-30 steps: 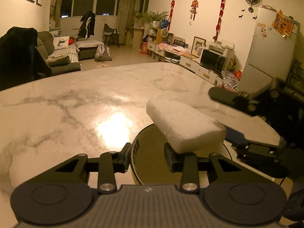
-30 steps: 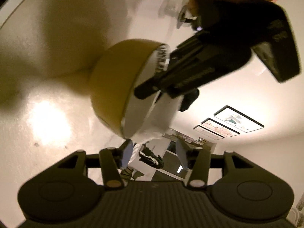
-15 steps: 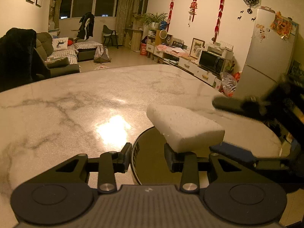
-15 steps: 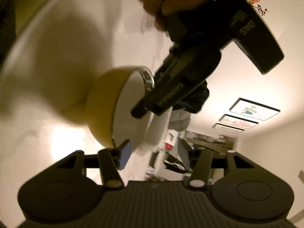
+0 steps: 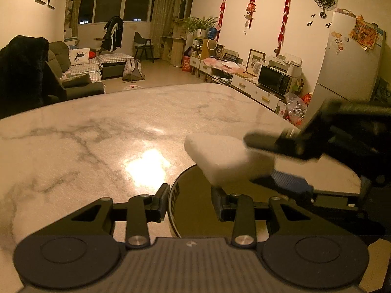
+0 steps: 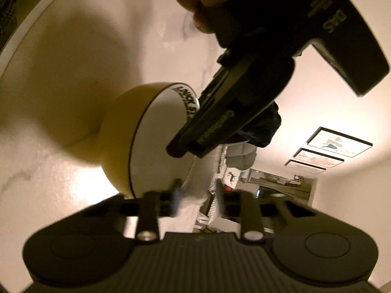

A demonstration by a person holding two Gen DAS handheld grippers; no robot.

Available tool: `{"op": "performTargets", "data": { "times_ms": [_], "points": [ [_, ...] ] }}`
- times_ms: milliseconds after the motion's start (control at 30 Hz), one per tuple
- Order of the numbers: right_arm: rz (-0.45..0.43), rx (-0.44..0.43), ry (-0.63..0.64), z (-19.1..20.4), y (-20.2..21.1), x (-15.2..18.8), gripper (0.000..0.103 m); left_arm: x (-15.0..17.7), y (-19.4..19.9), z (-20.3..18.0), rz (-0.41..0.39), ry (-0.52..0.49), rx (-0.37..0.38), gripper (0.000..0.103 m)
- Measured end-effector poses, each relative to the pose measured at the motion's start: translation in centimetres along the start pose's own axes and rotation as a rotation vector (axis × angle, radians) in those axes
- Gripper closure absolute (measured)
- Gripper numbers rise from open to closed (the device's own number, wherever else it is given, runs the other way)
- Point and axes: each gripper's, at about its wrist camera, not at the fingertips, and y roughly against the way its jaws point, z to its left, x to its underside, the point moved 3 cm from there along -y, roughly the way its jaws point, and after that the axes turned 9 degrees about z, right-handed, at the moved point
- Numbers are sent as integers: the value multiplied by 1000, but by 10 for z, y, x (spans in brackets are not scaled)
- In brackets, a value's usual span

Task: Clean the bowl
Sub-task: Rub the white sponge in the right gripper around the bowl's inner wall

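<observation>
A yellow bowl (image 5: 195,210) with a printed black-and-white rim band stands on the marble table (image 5: 97,141). My left gripper (image 5: 190,201) is shut on the bowl's rim, one finger outside and one inside. A white sponge (image 5: 224,158) lies over the bowl's opening. My right gripper (image 5: 281,168) comes in from the right with one finger above and one below the sponge's right end, gripping it. In the right wrist view the bowl (image 6: 122,141) lies sideways, the left gripper (image 6: 185,146) reaches across it, and the sponge (image 6: 195,183) sits between my right gripper's fingers (image 6: 195,200).
The table's far edge runs in front of a living room with a sofa (image 5: 80,73), a low cabinet with a microwave (image 5: 273,80) and a white fridge (image 5: 347,58). A bright lamp glare (image 5: 146,166) lies on the marble left of the bowl.
The right gripper has moved left and up over the bowl and has closed in on the sponge's right end. The bowl and left gripper have held their place.
</observation>
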Motion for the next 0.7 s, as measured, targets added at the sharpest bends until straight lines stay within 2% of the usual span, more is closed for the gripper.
{"op": "performTargets", "data": {
  "times_ms": [400, 600, 700],
  "points": [
    [23, 44, 29, 22, 6, 7, 85, 18, -18, -7, 61, -47, -66, 66],
    [22, 37, 29, 28, 22, 13, 85, 18, -21, -9, 51, -44, -79, 64],
    [20, 41, 37, 22, 17, 17, 85, 19, -22, -7, 41, -30, -69, 62]
  ]
}}
